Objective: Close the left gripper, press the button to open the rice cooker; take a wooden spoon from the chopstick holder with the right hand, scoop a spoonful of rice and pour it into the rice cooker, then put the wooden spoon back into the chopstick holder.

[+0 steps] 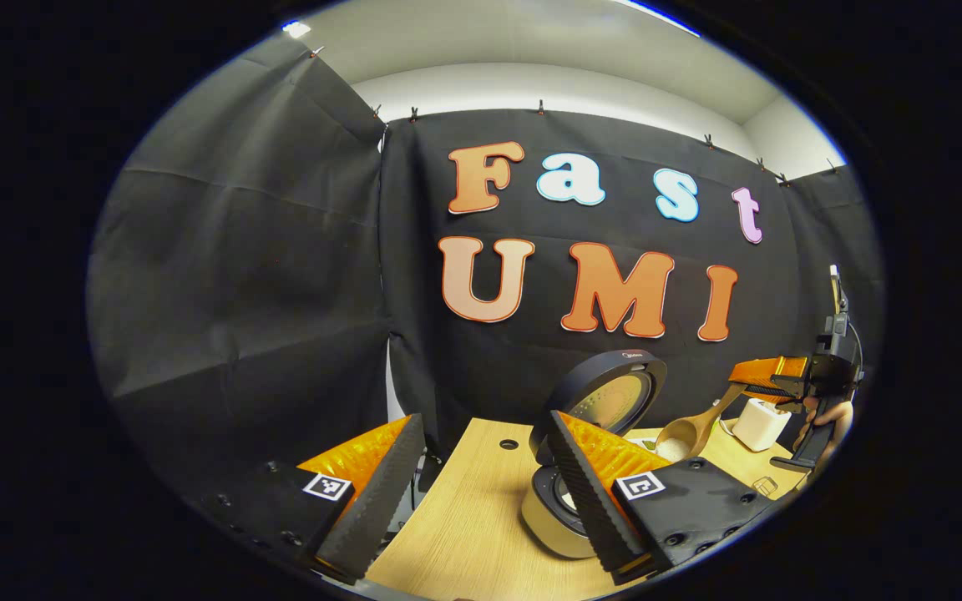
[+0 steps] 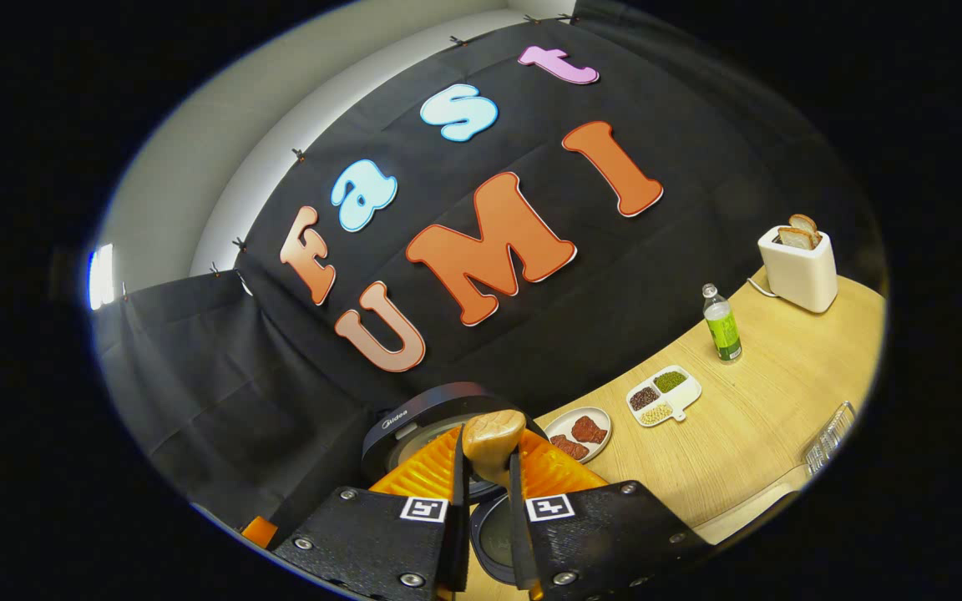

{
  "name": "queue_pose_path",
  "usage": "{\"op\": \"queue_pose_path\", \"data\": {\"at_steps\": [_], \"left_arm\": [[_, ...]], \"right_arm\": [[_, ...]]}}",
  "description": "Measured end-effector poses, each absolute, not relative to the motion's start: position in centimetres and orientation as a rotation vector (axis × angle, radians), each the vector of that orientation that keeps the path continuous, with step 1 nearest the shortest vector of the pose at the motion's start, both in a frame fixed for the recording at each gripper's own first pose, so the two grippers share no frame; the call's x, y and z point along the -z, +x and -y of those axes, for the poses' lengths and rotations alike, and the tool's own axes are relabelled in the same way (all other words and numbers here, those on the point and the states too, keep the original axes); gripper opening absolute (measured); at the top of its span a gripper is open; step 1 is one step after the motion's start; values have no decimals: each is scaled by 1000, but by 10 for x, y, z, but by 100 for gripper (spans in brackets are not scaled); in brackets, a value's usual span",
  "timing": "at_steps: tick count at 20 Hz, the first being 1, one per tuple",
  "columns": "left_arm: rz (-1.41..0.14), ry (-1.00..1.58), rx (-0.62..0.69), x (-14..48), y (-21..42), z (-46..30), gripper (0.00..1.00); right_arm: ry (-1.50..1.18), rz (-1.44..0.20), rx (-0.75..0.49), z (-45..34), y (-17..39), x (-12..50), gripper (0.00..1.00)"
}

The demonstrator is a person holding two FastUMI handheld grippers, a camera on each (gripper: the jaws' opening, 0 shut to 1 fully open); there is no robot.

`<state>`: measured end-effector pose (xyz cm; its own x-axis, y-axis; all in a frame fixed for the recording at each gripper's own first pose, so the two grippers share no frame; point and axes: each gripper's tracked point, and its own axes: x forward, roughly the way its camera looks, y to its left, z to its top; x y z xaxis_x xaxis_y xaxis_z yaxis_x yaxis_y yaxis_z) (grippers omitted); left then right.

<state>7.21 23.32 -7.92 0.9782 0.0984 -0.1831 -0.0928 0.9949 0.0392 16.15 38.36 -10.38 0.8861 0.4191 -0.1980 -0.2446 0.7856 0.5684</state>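
The right tool (image 2: 488, 509) is clenched on the handle of the wooden spoon (image 2: 493, 441), which stands between its two fingers at the lower middle of the right gripper view. In the left gripper view that spoon (image 1: 686, 436) hangs at the lower right with its bowl heaped with white rice, close beside the raised lid of the rice cooker (image 1: 610, 399). The left tool (image 1: 481, 488) is released, its fingers spread wide with nothing between them, low over the surface (image 1: 481, 517).

The main risk, I judge, is spilling: the spoon is tilted and full, so any jolt or early roll of the wrist would drop grains on the surface instead of in the pot. The upright lid stands near the spoon's path and could be knocked.

Room looks tight at the lower middle, where the cooker's opening sits under the right tool. To the right of that view the surface is open between the plate (image 2: 579, 432), the divided dish (image 2: 663, 394), the bottle (image 2: 722, 324) and the toaster (image 2: 798, 265) near its far edge.
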Motion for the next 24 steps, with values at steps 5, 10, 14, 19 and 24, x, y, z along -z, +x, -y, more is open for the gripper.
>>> {"op": "queue_pose_path", "data": {"at_steps": [5,10,14,19,24], "left_arm": [[-184,29,-94,79,76,-233,97],[-190,28,-90,83,78,-232,97],[-185,32,-92,80,79,-234,97],[-189,33,-96,81,80,-235,97],[-188,27,-103,82,82,-235,97]], "right_arm": [[532,-309,-388,-392,162,97,20],[480,-293,-410,-400,162,94,20],[450,-286,-429,-407,163,93,20],[410,-291,-452,-415,163,95,20],[303,-267,-493,-428,159,94,20]]}}
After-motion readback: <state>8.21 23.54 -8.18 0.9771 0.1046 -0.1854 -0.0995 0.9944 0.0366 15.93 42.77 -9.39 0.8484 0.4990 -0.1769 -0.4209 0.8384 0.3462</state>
